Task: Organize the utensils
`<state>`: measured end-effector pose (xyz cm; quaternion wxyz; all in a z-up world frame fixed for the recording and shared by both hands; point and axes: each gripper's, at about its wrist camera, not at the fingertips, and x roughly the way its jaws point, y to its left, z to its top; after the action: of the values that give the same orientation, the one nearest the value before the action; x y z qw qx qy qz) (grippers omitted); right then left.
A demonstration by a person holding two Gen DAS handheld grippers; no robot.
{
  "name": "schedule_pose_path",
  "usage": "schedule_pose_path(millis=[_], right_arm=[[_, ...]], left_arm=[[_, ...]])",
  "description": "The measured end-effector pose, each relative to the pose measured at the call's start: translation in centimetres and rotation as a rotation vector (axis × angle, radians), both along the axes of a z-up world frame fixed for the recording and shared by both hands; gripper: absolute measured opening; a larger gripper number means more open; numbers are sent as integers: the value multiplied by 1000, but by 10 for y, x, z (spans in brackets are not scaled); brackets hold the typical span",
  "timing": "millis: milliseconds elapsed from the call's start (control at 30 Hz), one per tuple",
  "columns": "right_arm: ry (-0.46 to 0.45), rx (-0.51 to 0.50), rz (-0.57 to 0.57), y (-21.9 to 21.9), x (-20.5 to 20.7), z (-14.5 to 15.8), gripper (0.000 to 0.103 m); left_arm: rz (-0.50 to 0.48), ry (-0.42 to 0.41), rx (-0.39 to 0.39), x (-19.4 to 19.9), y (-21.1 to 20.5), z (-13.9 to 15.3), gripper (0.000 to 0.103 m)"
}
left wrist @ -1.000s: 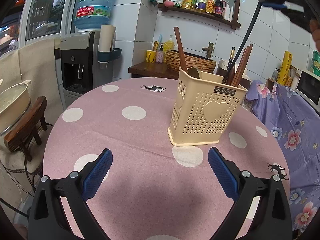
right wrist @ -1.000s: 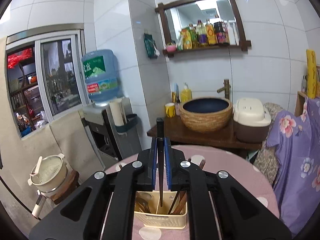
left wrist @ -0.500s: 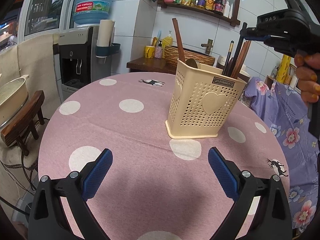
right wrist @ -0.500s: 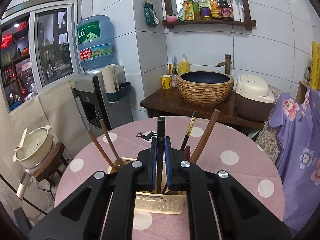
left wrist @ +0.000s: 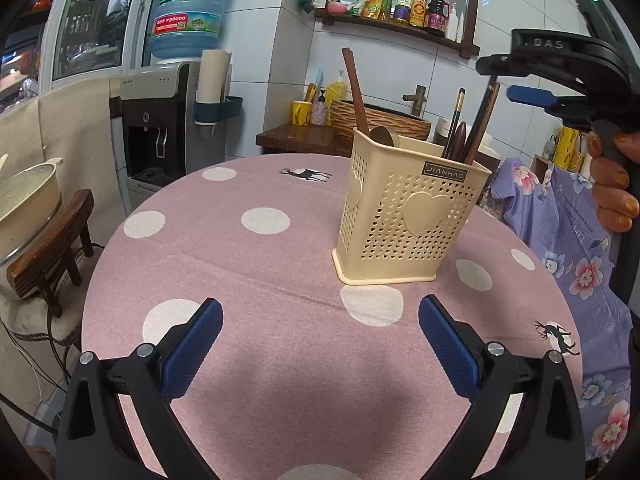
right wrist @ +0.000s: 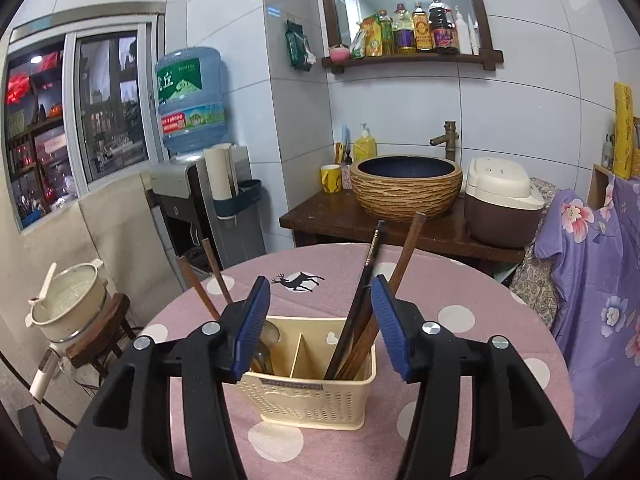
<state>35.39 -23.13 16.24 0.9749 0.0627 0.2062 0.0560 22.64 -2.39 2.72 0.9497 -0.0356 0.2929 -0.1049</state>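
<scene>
A cream perforated utensil holder (left wrist: pixel 408 216) stands on the pink dotted table (left wrist: pixel 240 272). My left gripper (left wrist: pixel 320 302) is open and hangs low over the table in front of the holder, with nothing between its pads. My right gripper (right wrist: pixel 320 280) hovers just above the holder (right wrist: pixel 312 400), and its jaws are opening. A black chopstick (right wrist: pixel 370 264) leans free in the right compartment beside brown chopsticks (right wrist: pixel 404 256), close to the right pad but not pinched. Wooden-handled utensils (right wrist: pixel 200 284) stand in the left compartment. A hand (left wrist: pixel 612 184) holds the right gripper's handle.
A water dispenser (right wrist: pixel 192 200) stands behind the table. A pot on a wooden stool (right wrist: pixel 72 304) is at the left. A wooden counter holds a woven basin (right wrist: pixel 406 188) and a rice cooker (right wrist: pixel 500 204). Purple floral cloth (right wrist: pixel 592 280) drapes at the right.
My right gripper came down over the holder with the black chopstick pinched, then its jaws parted and the chopstick now stands in the right compartment. My left gripper stayed put.
</scene>
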Motion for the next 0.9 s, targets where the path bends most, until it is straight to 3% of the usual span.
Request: schedule_pose_path(millis=[33,100,233,400,567,700,900], right_arm=[[5,8,-1,0,-5,-1,56],[7,26,-14,-1,-18,-3,72],[-40,4,-15,3,-55,-11,80],[-95,-56,-34,14,-112,-31,93],[-161,-95,-104,18,-171,-64,97],[-150,-116,-129,19,-204,-97,97],[-132,-232,-173,33,-255,-154,97]], left_arm=[[2,-1,0,0,1,0,97],[5,3,-4,0,2,-1,97],[2,17,-25,-2,5,0,97],[11,-23,-26,-14,8,3,97],[1,-71,-47,-33,7,5,97],[-2,-126,-30,-61,6,3,97],[17,-204,-11,-114,13,-8,97]])
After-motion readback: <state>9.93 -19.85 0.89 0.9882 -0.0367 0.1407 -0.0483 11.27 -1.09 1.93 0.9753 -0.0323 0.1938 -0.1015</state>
